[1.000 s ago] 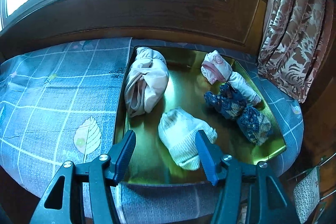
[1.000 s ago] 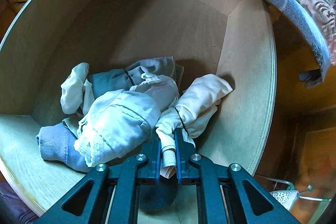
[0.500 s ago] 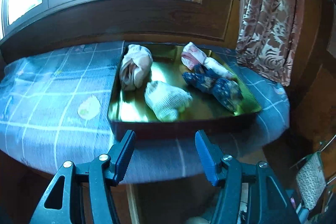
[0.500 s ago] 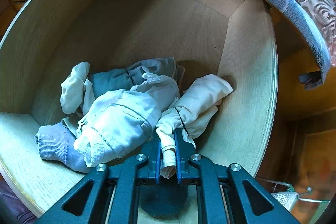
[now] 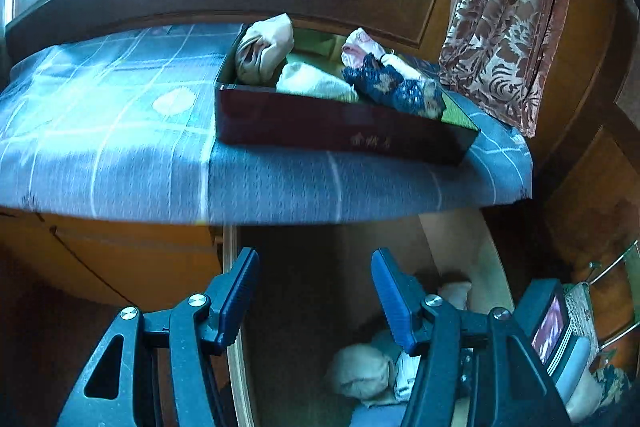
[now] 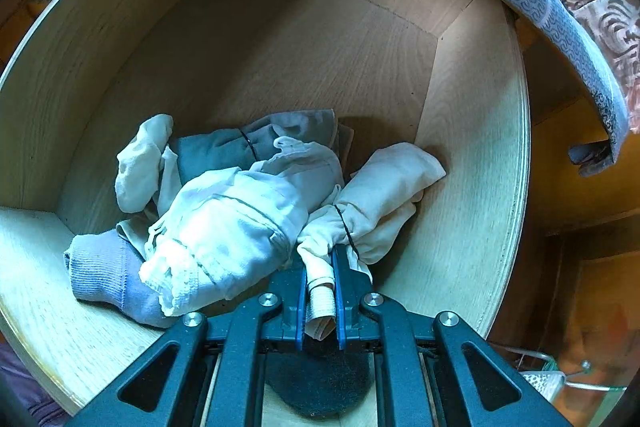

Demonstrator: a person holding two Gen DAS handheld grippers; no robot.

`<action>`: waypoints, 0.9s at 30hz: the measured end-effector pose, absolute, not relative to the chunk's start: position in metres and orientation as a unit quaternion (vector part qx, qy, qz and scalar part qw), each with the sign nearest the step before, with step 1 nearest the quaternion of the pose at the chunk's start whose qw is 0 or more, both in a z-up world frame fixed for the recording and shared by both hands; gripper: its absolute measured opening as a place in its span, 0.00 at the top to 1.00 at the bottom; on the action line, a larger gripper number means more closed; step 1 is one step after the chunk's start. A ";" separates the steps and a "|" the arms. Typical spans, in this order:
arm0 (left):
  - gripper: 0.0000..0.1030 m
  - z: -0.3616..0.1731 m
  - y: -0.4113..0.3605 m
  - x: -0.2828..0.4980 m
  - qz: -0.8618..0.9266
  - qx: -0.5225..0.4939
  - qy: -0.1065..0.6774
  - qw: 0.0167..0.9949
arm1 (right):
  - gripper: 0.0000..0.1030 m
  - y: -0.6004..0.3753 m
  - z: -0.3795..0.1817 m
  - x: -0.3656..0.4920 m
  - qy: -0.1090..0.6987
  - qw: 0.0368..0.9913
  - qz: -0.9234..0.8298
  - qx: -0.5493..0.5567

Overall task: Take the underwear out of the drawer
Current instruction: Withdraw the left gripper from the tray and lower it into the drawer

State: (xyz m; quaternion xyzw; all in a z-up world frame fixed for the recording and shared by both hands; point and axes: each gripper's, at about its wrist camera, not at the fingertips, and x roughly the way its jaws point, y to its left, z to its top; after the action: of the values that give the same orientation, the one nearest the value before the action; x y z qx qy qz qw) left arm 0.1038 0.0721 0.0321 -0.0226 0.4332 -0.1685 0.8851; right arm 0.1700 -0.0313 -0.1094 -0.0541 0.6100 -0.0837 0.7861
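The cream underwear bundle is soft and light, rolled up and tied with a thin black band. It will squash and flop, not slip or break. I think the best place to hold it is the tight rolled end below the band, where the cloth is thick.

That is just where the right claw has it. Its jaws are nearly closed, pinching that rolled end between them. The rest of the bundle lies ahead of the claw in the wooden drawer, touching the drawer's right wall. To the claw's left sits a white frilly bundle, with a grey bundle behind it.

The left claw is partly open and holds nothing. The open drawer is below it. A dark red box of more bundles sits ahead on the bench.
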 end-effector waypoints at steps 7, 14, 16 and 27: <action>0.42 0.003 0.066 0.071 -0.181 0.009 0.464 0.867 | 0.89 -0.028 -0.109 0.165 0.607 0.788 -0.083 -0.056; 0.42 -0.023 0.050 0.053 -0.200 0.032 0.491 0.847 | 0.89 -0.027 -0.107 0.162 0.605 0.790 -0.081 -0.055; 0.42 -0.029 0.049 0.052 -0.199 0.028 0.498 0.844 | 0.89 -0.027 -0.106 0.161 0.604 0.791 -0.080 -0.056; 0.42 -0.039 0.063 0.044 -0.186 0.016 0.508 0.841 | 0.89 -0.029 -0.106 0.160 0.601 0.793 -0.078 -0.054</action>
State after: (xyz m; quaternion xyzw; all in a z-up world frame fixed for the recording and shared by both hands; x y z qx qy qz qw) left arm 0.0443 0.0628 -0.0391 0.0163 0.5076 -0.1863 0.8411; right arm 0.1603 -0.0293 -0.1060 -0.0542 0.6012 -0.0779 0.7934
